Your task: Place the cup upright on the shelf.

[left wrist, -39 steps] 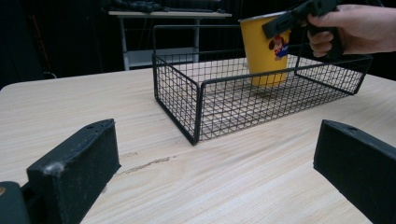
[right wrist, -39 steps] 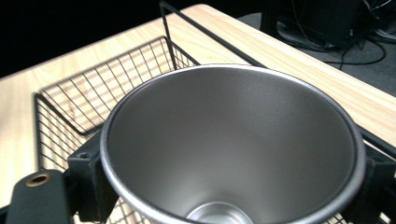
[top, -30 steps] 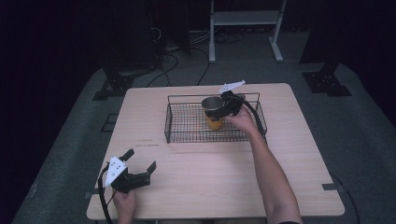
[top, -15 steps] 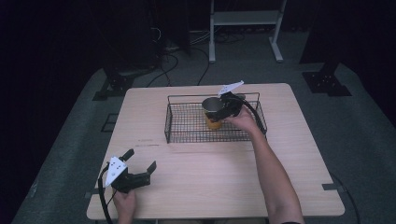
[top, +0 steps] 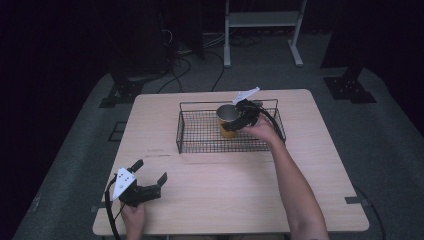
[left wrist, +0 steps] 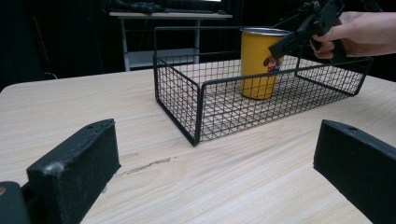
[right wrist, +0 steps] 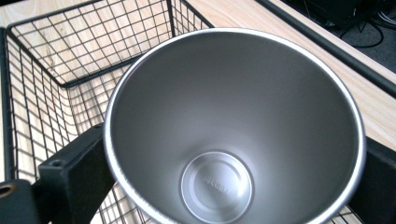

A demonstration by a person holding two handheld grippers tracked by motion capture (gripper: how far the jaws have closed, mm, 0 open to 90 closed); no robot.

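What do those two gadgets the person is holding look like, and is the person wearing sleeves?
Both are black. The left gripper has two blocky black jaws, a white three-cornered plate on top and a black cable looping behind it. The right gripper carries a similar pale plate and a black cable. The forearms are bare: no sleeves or gloves.

On the bench [top: 310,165], the wire basket [top: 200,135] sits toward your far side; a cup [top: 227,120] stands upright inside it (right of the basket's centre).

Bare forearms, no sleeves; 2 black grippers w/ blocky jaws, trailing cables.
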